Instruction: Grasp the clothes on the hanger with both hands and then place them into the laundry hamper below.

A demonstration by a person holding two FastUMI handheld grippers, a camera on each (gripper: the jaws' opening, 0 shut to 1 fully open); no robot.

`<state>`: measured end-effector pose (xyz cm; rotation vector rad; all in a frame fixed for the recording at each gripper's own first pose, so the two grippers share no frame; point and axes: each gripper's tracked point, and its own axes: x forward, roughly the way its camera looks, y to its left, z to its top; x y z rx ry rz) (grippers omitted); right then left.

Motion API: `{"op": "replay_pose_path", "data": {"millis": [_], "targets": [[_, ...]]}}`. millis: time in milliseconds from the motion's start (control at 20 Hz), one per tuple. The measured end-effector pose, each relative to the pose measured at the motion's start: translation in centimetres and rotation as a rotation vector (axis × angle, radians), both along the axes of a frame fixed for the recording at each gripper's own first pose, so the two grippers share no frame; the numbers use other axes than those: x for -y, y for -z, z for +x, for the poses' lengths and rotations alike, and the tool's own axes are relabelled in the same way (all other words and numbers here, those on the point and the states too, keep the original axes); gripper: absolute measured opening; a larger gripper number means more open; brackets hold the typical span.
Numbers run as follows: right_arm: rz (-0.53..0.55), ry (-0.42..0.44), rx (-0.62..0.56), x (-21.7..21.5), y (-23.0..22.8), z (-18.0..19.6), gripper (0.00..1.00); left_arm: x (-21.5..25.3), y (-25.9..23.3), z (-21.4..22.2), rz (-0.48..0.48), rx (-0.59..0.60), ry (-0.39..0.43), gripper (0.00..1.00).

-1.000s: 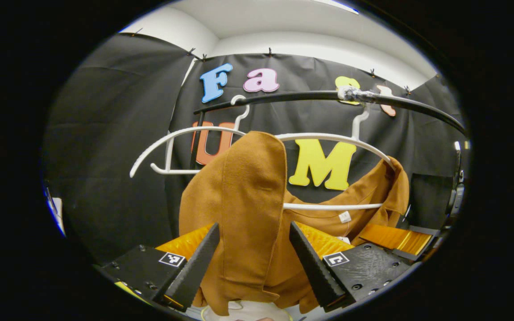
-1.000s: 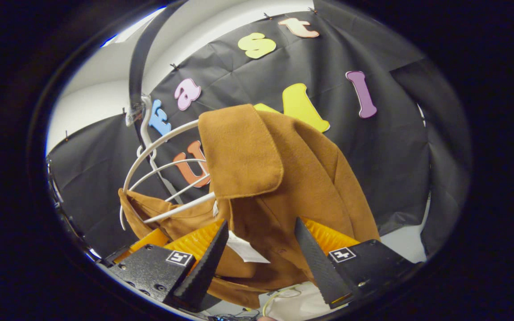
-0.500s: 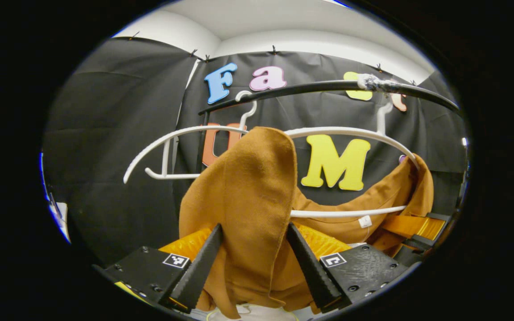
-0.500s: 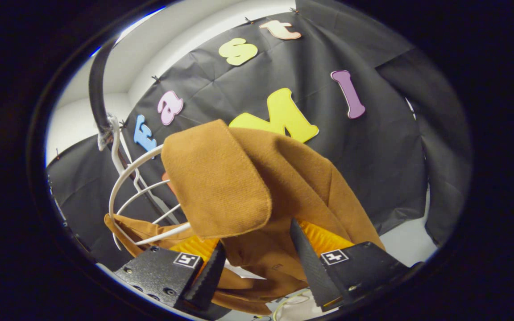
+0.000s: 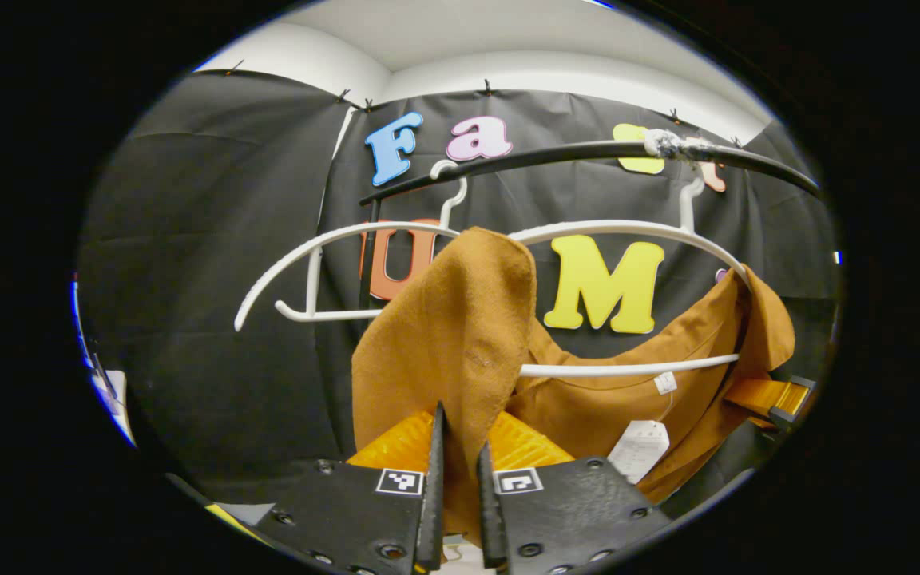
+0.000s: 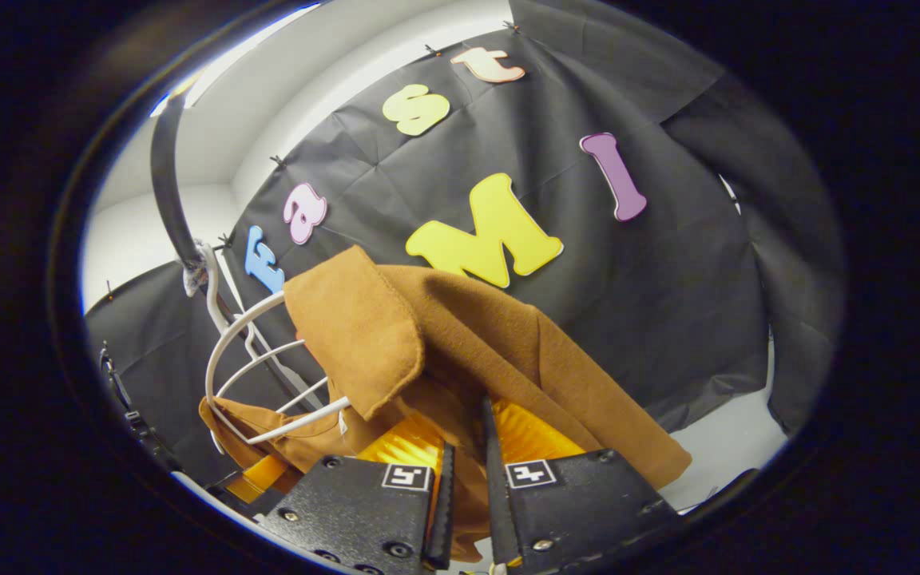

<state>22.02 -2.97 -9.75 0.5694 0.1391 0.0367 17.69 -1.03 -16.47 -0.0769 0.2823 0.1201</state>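
Observation:
A brown garment point(image 5: 460, 319) hangs over a white hanger point(image 5: 620, 233) on a black rail point(image 5: 556, 153). In the left gripper view my left gripper point(image 5: 460, 455) is shut on the garment's near shoulder fold, both fingers pressed on the cloth. The other gripper shows far right at the garment's opposite shoulder point(image 5: 771, 395). In the right gripper view the brown garment point(image 6: 460, 335) drapes off the white hanger point(image 6: 252, 367), and my right gripper point(image 6: 468, 471) is shut on the cloth below its collar flap. A white tag point(image 5: 637, 447) dangles from the garment.
A second, bare white hanger point(image 5: 308, 255) hangs on the rail to the left of the garment. The rail's upright point(image 5: 364, 263) stands behind it. Black cloth walls close the booth on all sides, with white wall and ceiling above.
Both grippers went from open around the brown cloth to shut on it. The right gripper has tilted and the garment's shoulder has dropped lower on the hanger.

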Motion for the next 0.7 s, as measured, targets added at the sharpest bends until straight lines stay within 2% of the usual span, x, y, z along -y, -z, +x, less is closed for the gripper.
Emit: {"op": "replay_pose_path", "data": {"millis": [50,150,200,350,450,500,650,700], "targets": [[-0.004,0.002,0.006,0.2,-0.2,-0.2,0.12,0.4,0.0,-0.3,-0.018,-0.003,0.023,0.09],[-0.008,0.004,0.017,0.6,-0.6,-0.7,0.12,0.2,-0.5,-0.6,-0.031,-0.004,0.027,0.1],[-0.008,0.008,0.019,0.8,-0.6,-1.1,0.1,-0.2,-0.3,0.0,-0.039,0.001,0.026,0.0],[0.0,0.033,0.026,2.0,-1.2,-1.9,0.06,-1.3,-1.8,-1.0,-0.034,0.024,0.018,0.02],[0.004,0.069,0.045,2.9,-2.1,-2.4,0.09,-2.0,-2.6,-1.3,-0.032,0.037,0.014,0.02],[0.007,0.08,0.052,3.2,-2.4,-2.5,0.06,-2.4,-3.2,-1.5,-0.028,0.049,0.011,0.02],[0.045,0.084,0.081,3.5,-3.5,-3.1,0.06,-3.1,-5.0,-1.6,-0.012,0.087,0.017,0.02],[0.06,0.085,0.088,3.8,-3.7,-3.1,0.06,-3.2,-5.3,-1.5,-0.01,0.091,0.019,0.07]]}}
